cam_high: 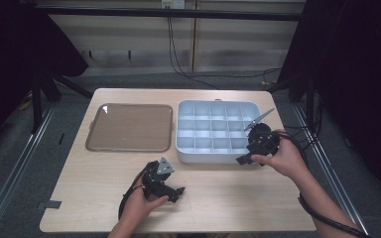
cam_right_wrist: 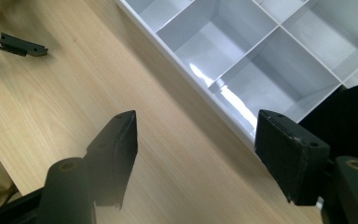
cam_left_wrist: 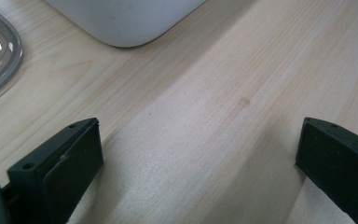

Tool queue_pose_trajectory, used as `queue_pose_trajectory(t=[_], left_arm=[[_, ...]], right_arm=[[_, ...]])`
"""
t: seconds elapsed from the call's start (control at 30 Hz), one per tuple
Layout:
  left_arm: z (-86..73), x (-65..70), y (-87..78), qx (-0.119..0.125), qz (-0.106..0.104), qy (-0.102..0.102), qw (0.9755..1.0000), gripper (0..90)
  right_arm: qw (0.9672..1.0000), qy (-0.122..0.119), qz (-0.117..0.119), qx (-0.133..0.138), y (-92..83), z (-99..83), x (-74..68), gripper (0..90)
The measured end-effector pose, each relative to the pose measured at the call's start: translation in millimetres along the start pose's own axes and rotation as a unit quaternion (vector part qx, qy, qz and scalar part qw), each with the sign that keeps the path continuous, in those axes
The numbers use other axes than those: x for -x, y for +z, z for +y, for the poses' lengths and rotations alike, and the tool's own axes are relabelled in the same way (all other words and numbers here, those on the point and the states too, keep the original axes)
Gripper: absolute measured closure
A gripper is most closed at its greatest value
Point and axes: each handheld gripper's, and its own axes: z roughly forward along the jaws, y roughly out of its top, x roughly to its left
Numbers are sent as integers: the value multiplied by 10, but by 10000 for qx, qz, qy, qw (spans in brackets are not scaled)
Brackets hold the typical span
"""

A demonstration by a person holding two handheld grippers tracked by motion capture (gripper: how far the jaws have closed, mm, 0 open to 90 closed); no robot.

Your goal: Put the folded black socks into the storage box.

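The right gripper (cam_high: pixel 242 157) has its fingers spread wide astride the near rim of the divided tray (cam_high: pixel 188 148); the left gripper's (cam_high: pixel 178 191) fingers gape over bare worktop (cam_high: pixel 228 198).

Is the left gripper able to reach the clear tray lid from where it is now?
Probably yes. The left gripper rests on the bare wooden table with open jaws, and the clear tray lid lies flat just beyond it. Nothing stands between them; the white compartment box sits to the side.

Left tongs (cam_high: pixel 180 190) low, jaws spread wide and empty, right tongs (cam_high: pixel 241 159) likewise parted, empty
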Motion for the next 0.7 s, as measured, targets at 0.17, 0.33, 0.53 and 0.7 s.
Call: queue_pose_trajectory(t=[0.17, 0.33, 0.53, 0.7], left_arm=[[0, 0, 0, 1, 1, 2, 10000, 0], [0, 0, 0, 2, 0, -2, 10000, 0], [0, 0, 0, 1, 1, 0, 10000, 0], [0, 0, 0, 2, 1, 0, 10000, 0]], right_arm=[[10000, -29, 74, 44, 37, -49, -44, 295], [9998, -25, 170, 99, 81, -97, -72, 292], [9997, -16, 226, 127, 123, -122, -100, 290], [9992, -32, 339, 190, 173, -144, -140, 287]])
